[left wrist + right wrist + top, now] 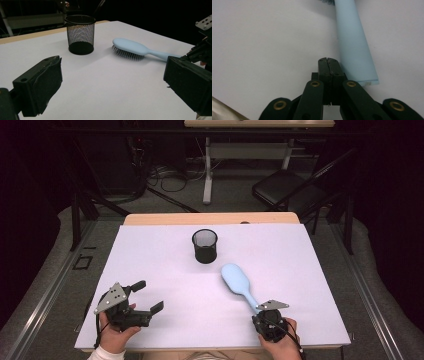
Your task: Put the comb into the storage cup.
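Pale blue hairbrush (238, 282) lying on the white surface (150, 255), right of centre, bristles down, head toward the far side, handle angled back toward the near right corner. In the left claw view the same hairbrush (135, 48) resting flat, grey bristles touching the surface (105, 85). Black mesh cup (205, 246) standing upright beyond the brush head, near it but apart; seen again in the left claw view (80, 34), upright, left of the brush.

Right claw (261, 312) held in a hand (280, 345) at the near right edge, pointing at the handle's end. In the right claw view, jaws of the right claw (328, 60) pressed together with nothing between them, tips just beside the handle's end of the hairbrush (355, 50), on its left flank; touching or not, cannot tell.

Left claw (148, 296) held in a hand (116, 332) at the near left, well apart from brush and cup, jaws spread wide over bare surface. Same spread in the left claw view (112, 82), nothing between the pads.
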